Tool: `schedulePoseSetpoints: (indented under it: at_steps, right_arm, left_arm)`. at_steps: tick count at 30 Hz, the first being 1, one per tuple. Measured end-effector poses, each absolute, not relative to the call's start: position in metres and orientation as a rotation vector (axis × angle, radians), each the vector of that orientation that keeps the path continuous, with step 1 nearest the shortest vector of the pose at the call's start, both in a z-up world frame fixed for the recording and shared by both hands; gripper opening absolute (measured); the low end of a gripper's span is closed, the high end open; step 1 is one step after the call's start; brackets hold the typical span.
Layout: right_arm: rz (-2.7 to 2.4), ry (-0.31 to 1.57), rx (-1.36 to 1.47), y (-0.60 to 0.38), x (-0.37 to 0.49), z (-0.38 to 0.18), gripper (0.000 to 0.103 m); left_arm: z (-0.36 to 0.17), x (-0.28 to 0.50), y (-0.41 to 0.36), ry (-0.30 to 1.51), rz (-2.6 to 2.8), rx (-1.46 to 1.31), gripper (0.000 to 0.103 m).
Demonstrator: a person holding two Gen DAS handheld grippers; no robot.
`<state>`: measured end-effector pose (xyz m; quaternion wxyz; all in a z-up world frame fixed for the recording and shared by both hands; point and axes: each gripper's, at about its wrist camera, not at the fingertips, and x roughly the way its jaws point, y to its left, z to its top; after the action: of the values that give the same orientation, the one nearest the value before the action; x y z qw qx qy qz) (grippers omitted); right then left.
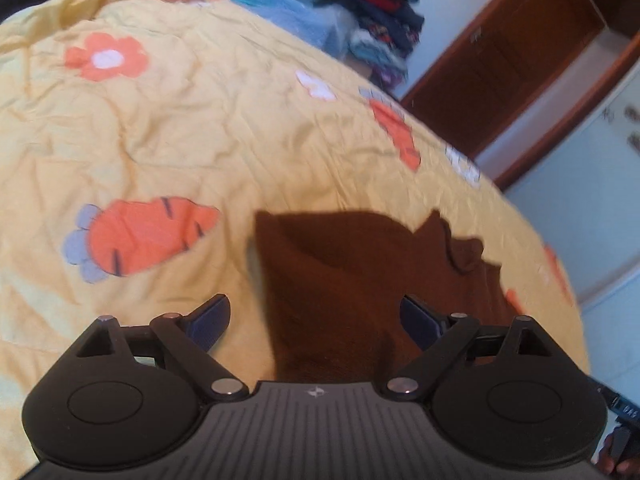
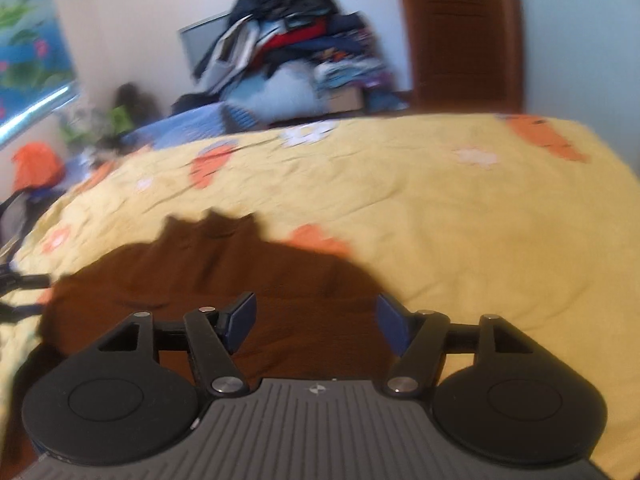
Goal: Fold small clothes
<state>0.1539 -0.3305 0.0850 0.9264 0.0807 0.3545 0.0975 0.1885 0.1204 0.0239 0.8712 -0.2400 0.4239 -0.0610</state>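
Brown garment (image 1: 360, 280) lies flat on yellow carrot-print bed cover (image 1: 180, 140), just ahead of both grippers. Long axis hard to tell; frames blurred.

Left gripper (image 1: 316, 322): jaws spread wide, pads clear of cloth, nothing gripped. In left view, garment's ragged edge points toward bed's right side, near door (image 1: 508, 64).

Right gripper (image 2: 316, 326): jaws apart, nothing gripped, garment (image 2: 240, 276) below.

Only right view shows wall poster (image 2: 28, 40); clothes pile (image 2: 296, 40) in both.

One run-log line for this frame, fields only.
left gripper: open | right gripper: open | brown garment: unheld on yellow bedspread
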Motion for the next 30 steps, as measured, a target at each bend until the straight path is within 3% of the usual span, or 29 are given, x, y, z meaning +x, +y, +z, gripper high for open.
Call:
schedulePoseSetpoints:
  at_steps: [1,2,3,6,9,11,13,15,16,17,19,23,27,30]
  right_arm:
    - [0.221,0.745,0.156,-0.322,0.157,0.08,0.072]
    - [0.228,0.762,0.139,-0.314,0.16,0.074,0.072]
    - [0.226,0.776,0.116,-0.306,0.162,0.067,0.072]
    - [0.22,0.819,0.037,-0.285,0.161,0.049,0.072]
    - [0.225,0.806,-0.033,-0.268,0.144,0.036,0.082]
    - [0.246,0.78,-0.118,-0.254,0.133,0.026,0.095]
    - [0.242,0.745,-0.164,-0.248,0.128,0.022,0.098]
    - [0.256,0.775,-0.109,-0.255,0.133,0.032,0.095]
    - [0.264,0.769,-0.052,-0.263,0.134,0.041,0.091]
    - [0.265,0.75,0.024,-0.276,0.134,0.05,0.091]
    - [0.239,0.682,0.172,-0.302,0.13,0.066,0.093]
    - [0.174,0.627,0.281,-0.314,0.142,0.072,0.094]
    - [0.157,0.732,0.14,-0.278,0.172,0.042,0.094]
    - [0.125,0.724,-0.018,-0.27,0.169,0.021,0.101]
  left_arm:
    - [0.02,0.194,0.112,0.906,-0.118,-0.462,0.074]
    - [0.022,0.196,0.103,0.887,-0.093,-0.387,0.031]
    - [0.022,0.202,0.097,0.905,-0.1,-0.334,0.016]
    - [0.038,0.203,0.093,0.847,-0.079,-0.247,0.015]
    - [0.036,0.203,0.094,0.81,-0.064,-0.111,0.015]
    - [0.017,0.201,0.088,0.816,-0.054,-0.047,0.016]
    - [0.016,0.187,0.076,0.756,-0.049,0.062,0.02]
    - [0.025,0.172,0.073,0.726,-0.037,0.103,0.03]
    - [0.032,0.162,0.072,0.691,-0.01,0.131,0.043]
    - [0.042,0.15,0.069,0.629,0.032,0.161,0.06]
    - [0.061,0.131,0.064,0.497,0.073,0.116,0.084]
    - [0.065,0.148,0.023,0.537,-0.102,0.007,0.087]
    - [0.017,0.193,-0.002,0.704,-0.041,0.118,0.087]
    - [-0.002,0.189,0.024,0.663,-0.081,0.111,0.089]
